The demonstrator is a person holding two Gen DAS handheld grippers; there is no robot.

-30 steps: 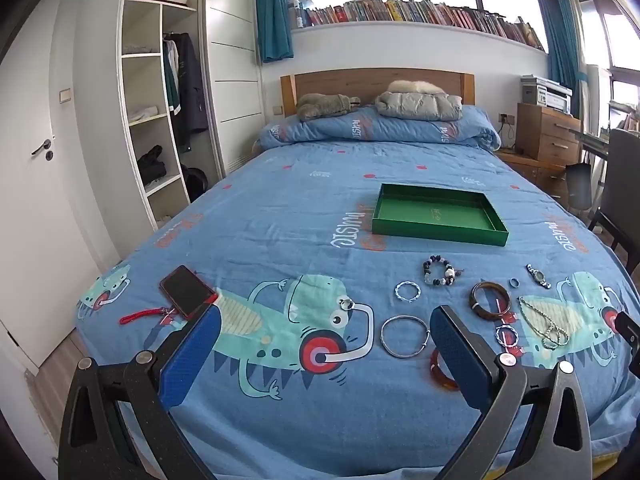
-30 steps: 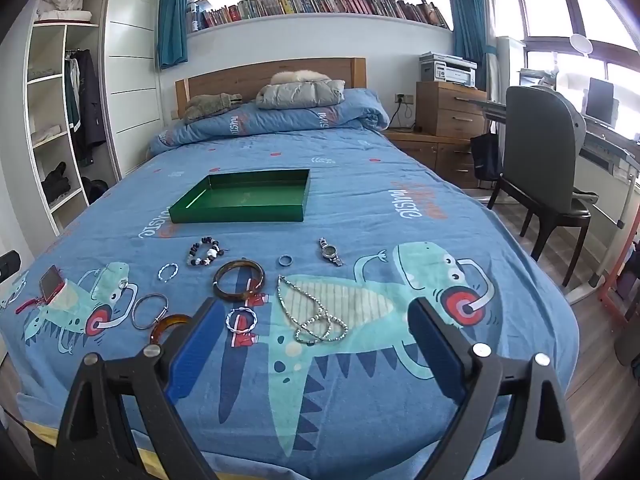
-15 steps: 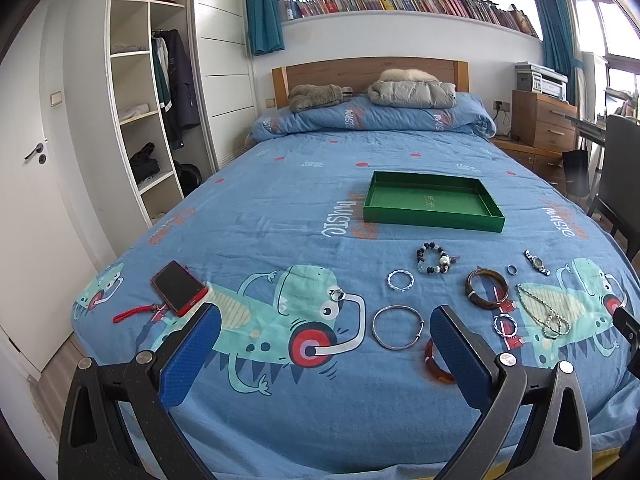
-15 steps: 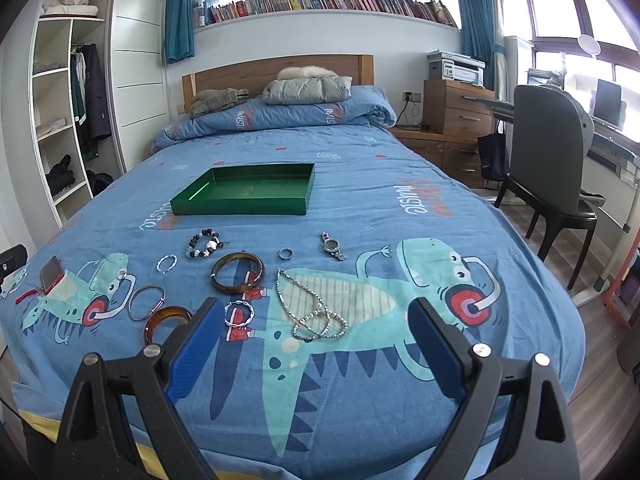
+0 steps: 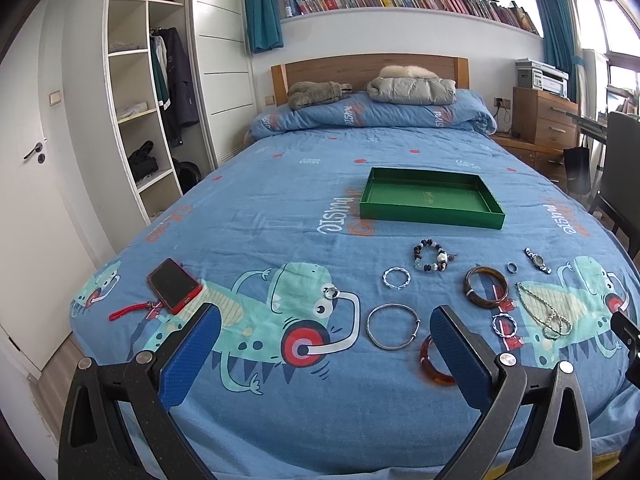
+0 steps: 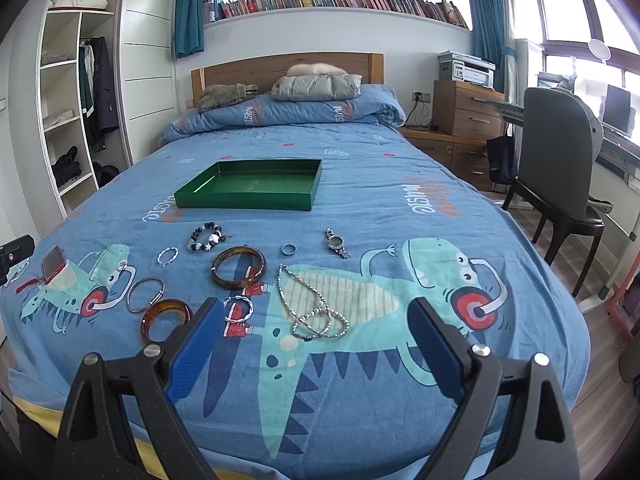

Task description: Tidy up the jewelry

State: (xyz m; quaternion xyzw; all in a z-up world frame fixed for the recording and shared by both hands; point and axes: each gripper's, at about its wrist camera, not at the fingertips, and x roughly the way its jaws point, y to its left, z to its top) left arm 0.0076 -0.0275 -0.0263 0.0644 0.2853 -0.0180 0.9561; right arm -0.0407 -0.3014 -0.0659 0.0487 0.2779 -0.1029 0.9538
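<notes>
The left gripper (image 5: 324, 340) hangs above the near edge of the bed with its blue-padded jaws spread wide and nothing between them but bedspread; the right gripper (image 6: 314, 336) hangs likewise, wide apart and empty, over the cartoon dinosaur print.

Just past the left gripper's right finger lies an amber bangle (image 5: 434, 362), partly hidden behind that finger; beside it a plain silver bangle (image 5: 393, 326); further off a small twisted silver ring-bracelet (image 5: 396, 278) and a beaded bracelet (image 5: 433, 259).

Just beyond the right gripper's left finger sits a small twisted silver bracelet (image 6: 238, 309) on the red part of the print; the silver chain necklace (image 6: 310, 306) lies loosely coiled between the two fingers' lines of sight; a dark brown bangle (image 6: 239, 267) rests behind them; a small ring (image 6: 289, 249) and a wristwatch (image 6: 336, 243) lie further back, apart from each other.

The green tray (image 6: 248, 199) stands beyond all the jewelry, toward the middle of the blue bedspread (image 6: 400, 184), with no jewelry in it; a red phone (image 5: 174, 285) with a red strap lies near the left edge of the bed.
</notes>
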